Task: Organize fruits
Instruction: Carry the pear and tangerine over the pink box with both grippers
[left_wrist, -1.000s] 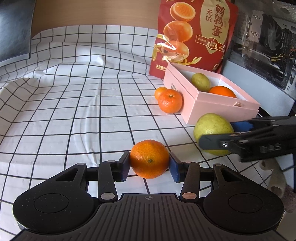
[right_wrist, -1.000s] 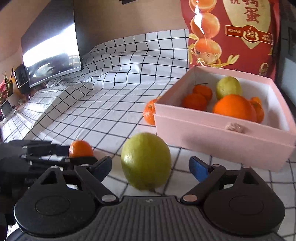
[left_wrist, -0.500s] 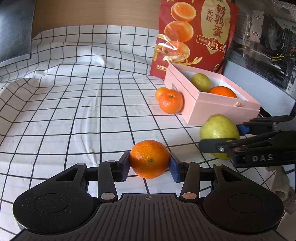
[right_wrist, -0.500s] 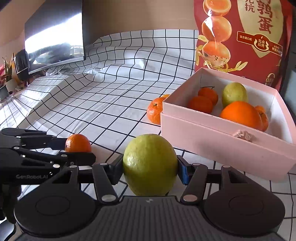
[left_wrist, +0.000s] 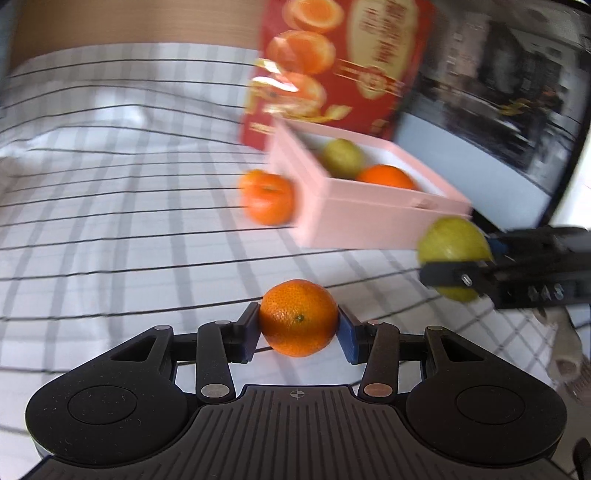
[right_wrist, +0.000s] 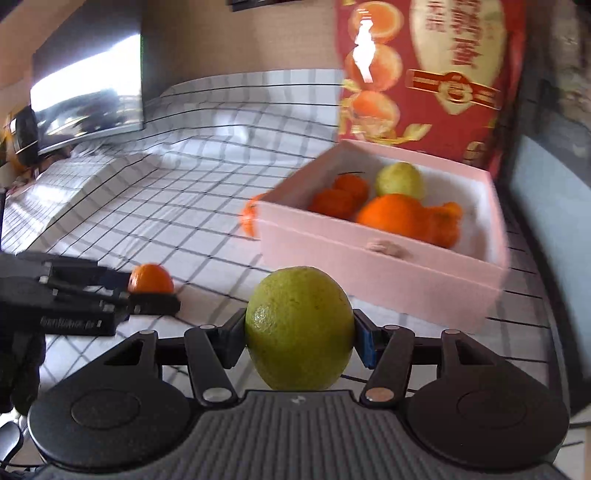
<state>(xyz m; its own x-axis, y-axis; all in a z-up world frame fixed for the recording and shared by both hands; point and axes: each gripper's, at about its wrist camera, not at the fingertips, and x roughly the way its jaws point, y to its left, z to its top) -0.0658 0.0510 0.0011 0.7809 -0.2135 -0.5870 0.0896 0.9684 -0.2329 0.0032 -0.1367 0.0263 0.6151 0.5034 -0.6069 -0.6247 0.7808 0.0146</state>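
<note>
Since a second ago my right gripper (right_wrist: 299, 338) has clamped the green citrus (right_wrist: 299, 328) and lifted it; my left gripper (left_wrist: 298, 334) keeps its mandarin (left_wrist: 298, 317) pinched. Both head for the pink box (right_wrist: 369, 266). Only the right view shows the mandarins inside.

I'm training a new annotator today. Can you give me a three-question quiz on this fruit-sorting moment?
1. True or false: the left gripper is shut on a mandarin.
2. What does the right gripper hold? A) banana B) green citrus fruit C) apple
3. Fill in: a loose mandarin lies on the checked cloth beside the pink ____.

Key: 1 true; 2 B; 3 box.
</note>
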